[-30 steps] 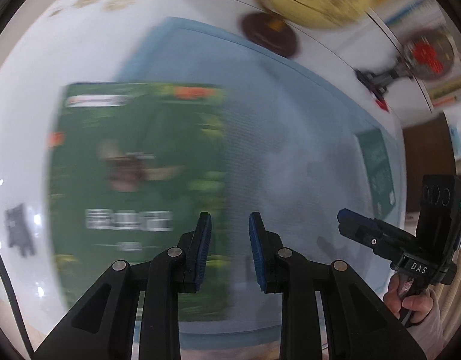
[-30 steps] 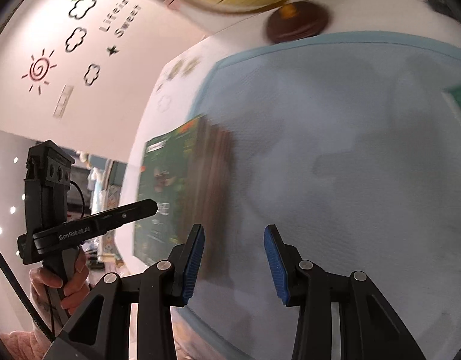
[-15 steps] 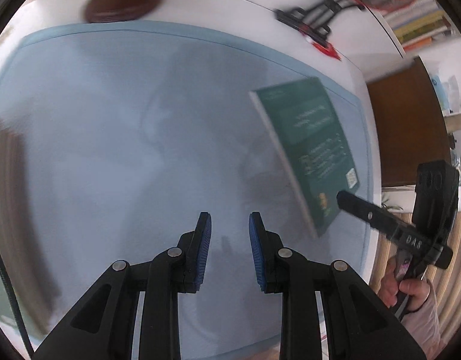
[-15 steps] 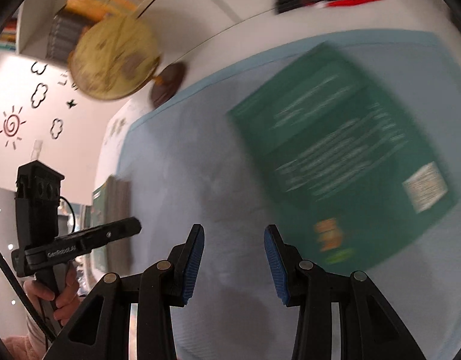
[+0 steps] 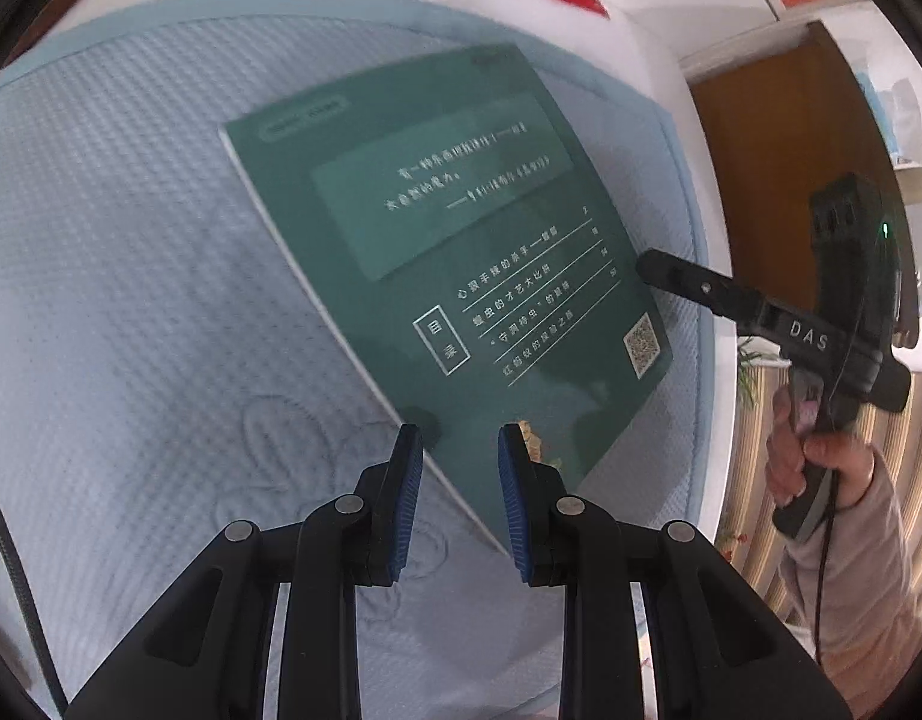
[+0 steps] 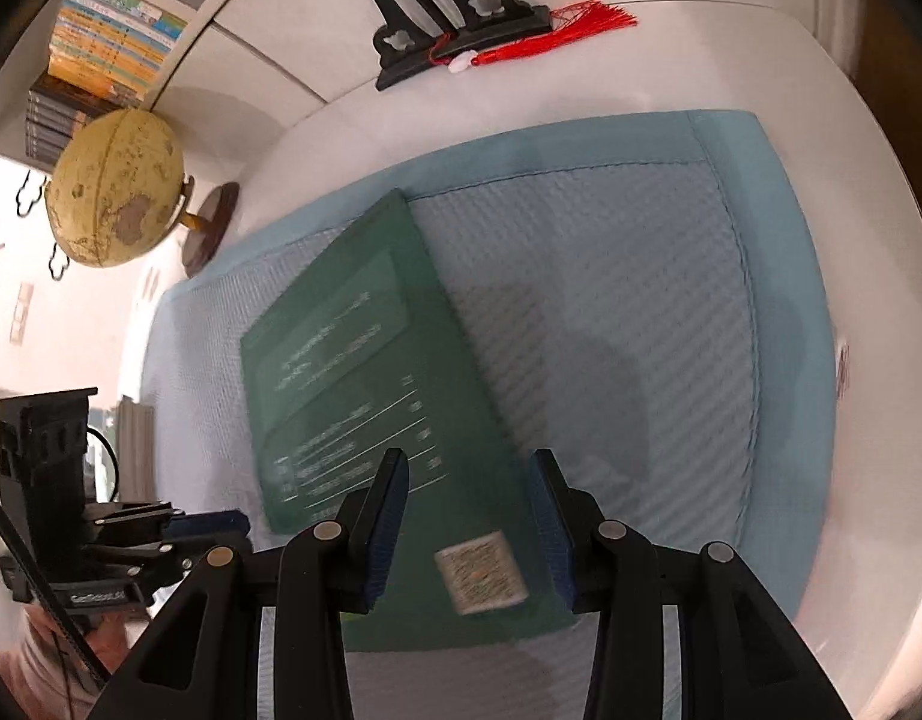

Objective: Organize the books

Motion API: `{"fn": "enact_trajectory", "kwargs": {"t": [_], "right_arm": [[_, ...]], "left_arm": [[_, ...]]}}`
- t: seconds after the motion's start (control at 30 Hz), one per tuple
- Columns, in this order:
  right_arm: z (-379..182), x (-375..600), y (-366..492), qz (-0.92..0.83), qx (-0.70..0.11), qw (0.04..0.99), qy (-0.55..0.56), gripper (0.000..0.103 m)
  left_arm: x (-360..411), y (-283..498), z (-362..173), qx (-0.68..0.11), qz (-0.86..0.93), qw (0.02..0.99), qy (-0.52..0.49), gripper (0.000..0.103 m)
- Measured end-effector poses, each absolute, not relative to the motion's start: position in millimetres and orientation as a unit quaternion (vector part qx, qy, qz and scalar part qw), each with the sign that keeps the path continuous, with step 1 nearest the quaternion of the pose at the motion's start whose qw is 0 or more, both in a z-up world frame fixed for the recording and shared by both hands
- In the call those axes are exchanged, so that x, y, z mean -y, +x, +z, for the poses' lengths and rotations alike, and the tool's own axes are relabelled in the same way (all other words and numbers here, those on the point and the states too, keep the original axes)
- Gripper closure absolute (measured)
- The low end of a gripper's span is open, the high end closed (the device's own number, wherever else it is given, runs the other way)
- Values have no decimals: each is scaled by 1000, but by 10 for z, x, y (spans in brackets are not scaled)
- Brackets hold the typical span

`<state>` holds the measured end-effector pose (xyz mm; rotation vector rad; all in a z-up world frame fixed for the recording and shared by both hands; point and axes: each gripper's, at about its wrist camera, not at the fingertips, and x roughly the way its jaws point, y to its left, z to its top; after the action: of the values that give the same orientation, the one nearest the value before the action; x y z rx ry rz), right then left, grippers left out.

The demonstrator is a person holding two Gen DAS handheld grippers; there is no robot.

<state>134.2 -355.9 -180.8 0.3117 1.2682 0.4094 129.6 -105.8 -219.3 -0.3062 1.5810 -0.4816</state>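
Observation:
A green book [image 5: 461, 252] lies flat on the blue quilted mat [image 5: 131, 300], back cover up, with white text and a QR code. My left gripper [image 5: 459, 438] hovers over the book's near-left edge. Its blue pads stand a narrow gap apart, and nothing is gripped. In the right wrist view the same book [image 6: 365, 396] sits below my right gripper [image 6: 470, 480], which is open above the near end by the QR code. The right gripper [image 5: 671, 273] also shows at the book's right edge, held by a hand [image 5: 821, 456]. The left gripper [image 6: 233, 522] shows at the lower left.
The mat [image 6: 641, 300] lies on a white table [image 6: 791, 90]. A yellow globe [image 6: 113, 204] on a dark base and a black carved stand [image 6: 461, 30] with a red tassel are at the back. Shelved books [image 6: 101, 30] are behind them. A brown door [image 5: 761, 150] is at the right.
Both grippers swept across the mat, away from the illustrated green book at the left, to the plain green book at the right. Their jaw gaps look the same.

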Motion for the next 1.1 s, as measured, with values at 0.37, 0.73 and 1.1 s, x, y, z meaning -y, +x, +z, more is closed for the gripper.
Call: {"fn": "enact_trajectory", "kwargs": {"t": [0.37,0.73,1.1], "right_arm": [[-1976,3652,1205,298,-603,725,148,60],[-2248,3920,1070,357,-609,663,250,60],[-2223,3824,1118,346,-556,683,323,69]], "left_arm": [[997,1411,-2361,-709,-227,640,-189,81],[863,1518,-2398,-711,-236,638,-177,86],[1033,1526,-2312,-706,-239,647,-160,90]]}}
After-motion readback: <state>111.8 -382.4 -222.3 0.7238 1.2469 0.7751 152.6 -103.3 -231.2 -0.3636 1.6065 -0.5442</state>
